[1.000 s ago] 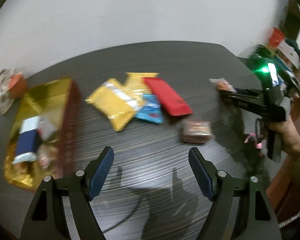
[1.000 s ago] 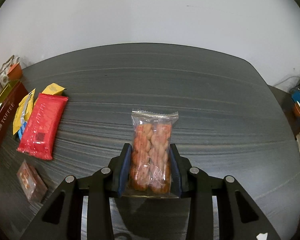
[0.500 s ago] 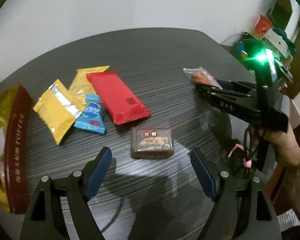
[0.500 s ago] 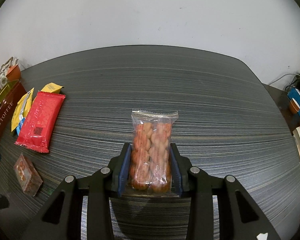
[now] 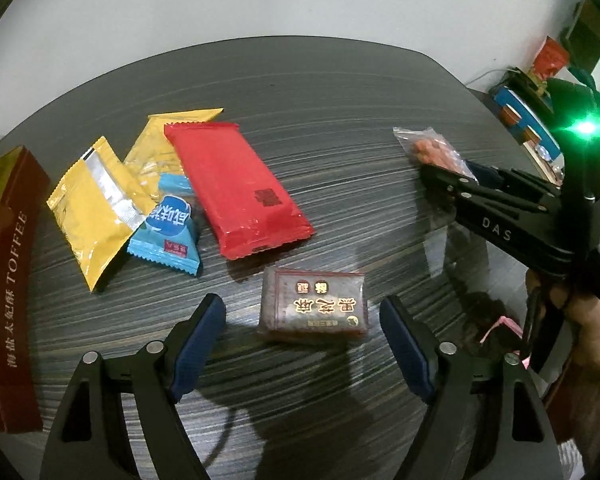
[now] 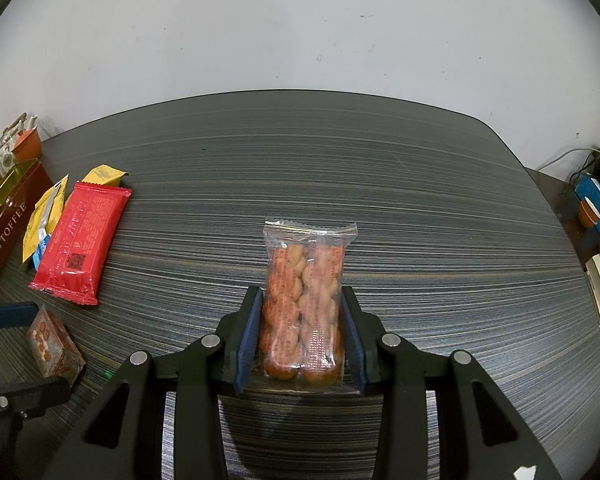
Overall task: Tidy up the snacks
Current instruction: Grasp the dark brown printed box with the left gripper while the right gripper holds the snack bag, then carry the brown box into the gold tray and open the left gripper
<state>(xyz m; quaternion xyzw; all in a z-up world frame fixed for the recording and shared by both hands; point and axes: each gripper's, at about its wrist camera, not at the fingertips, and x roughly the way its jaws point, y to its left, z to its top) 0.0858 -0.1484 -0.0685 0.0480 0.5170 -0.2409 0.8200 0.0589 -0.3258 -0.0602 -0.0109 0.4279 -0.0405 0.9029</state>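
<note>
**Snack sorting: two packets engaged**

We hold the right gripper [image 6: 300, 334] with its jaws pinching a clear packet of twisted fried snacks [image 6: 306, 300]. The blue pads press both long sides of the packet, which stands out forward from the jaws above the dark striped table [image 6: 420, 208]. In the left wrist view the same packet [image 5: 430, 148] projects from the tip of the right gripper [image 5: 444, 176], and a hand [image 5: 584, 320] grips its handle.

We hold the left gripper [image 5: 303, 334] with its jaws spread wide and closing. A small brown packet with gold lettering [image 5: 314, 306] lies flat on the table [image 5: 340, 92] between the two pads; neither pad touches it.

Remaining snacks lie to the left of the brown packet:
- a red packet [image 5: 236, 188], resting partly on a yellow packet [image 5: 160, 148];
- a blue and white packet [image 5: 168, 232], just beside the red one;
- a second yellow packet with a silver strip [image 5: 94, 208], overlapping the blue one.

A dark red box marked TOFFEE [image 5: 8, 280] stands at the far left edge of the table, near the yellow packets.
</note>
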